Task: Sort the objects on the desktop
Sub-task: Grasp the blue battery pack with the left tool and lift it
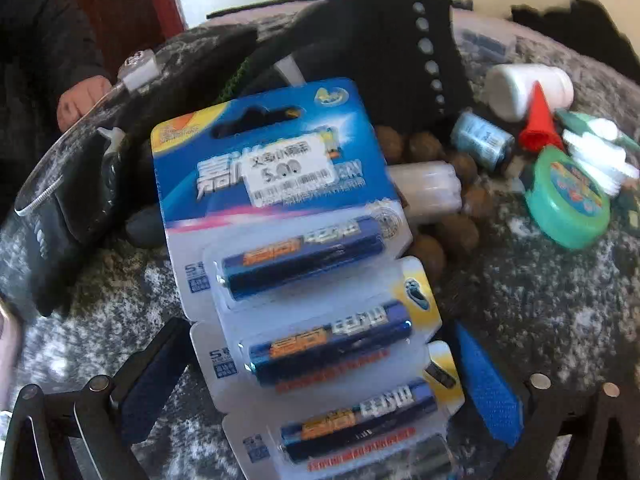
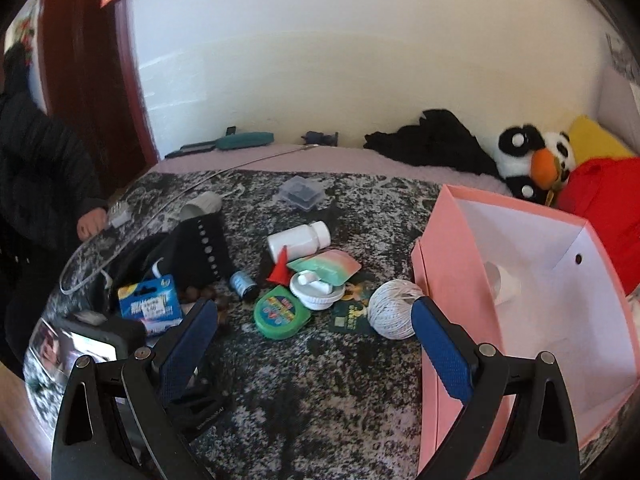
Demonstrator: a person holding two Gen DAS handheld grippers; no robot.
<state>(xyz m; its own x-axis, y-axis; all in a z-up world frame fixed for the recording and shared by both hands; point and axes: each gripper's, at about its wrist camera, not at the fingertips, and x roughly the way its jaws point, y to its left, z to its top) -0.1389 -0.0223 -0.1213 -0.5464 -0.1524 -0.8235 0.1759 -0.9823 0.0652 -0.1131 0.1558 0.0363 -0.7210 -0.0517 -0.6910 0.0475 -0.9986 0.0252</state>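
Observation:
A blue battery blister card point(image 1: 304, 248) with three batteries fills the left wrist view, raised and tilted between my left gripper's fingers point(image 1: 486, 388). My left gripper point(image 1: 316, 376) stands wide apart around the card; I cannot tell whether it grips it. The card also shows in the right wrist view point(image 2: 150, 302), above the left gripper's body. My right gripper point(image 2: 312, 344) is open and empty above the speckled tabletop point(image 2: 320, 392). Beyond it lie a green round tin point(image 2: 280, 316), a white string ball point(image 2: 394, 308), a white bottle point(image 2: 298, 240) and a red cone point(image 2: 280, 270).
A pink open box point(image 2: 532, 280) stands at the right. A black studded pouch point(image 2: 200, 248), brown nuts point(image 1: 440, 236), a small blue spool point(image 1: 482, 140), a clear case point(image 2: 302, 192) and a curved clear plastic strip point(image 2: 132, 228) lie around. A person's hand point(image 2: 92, 224) rests at the left edge.

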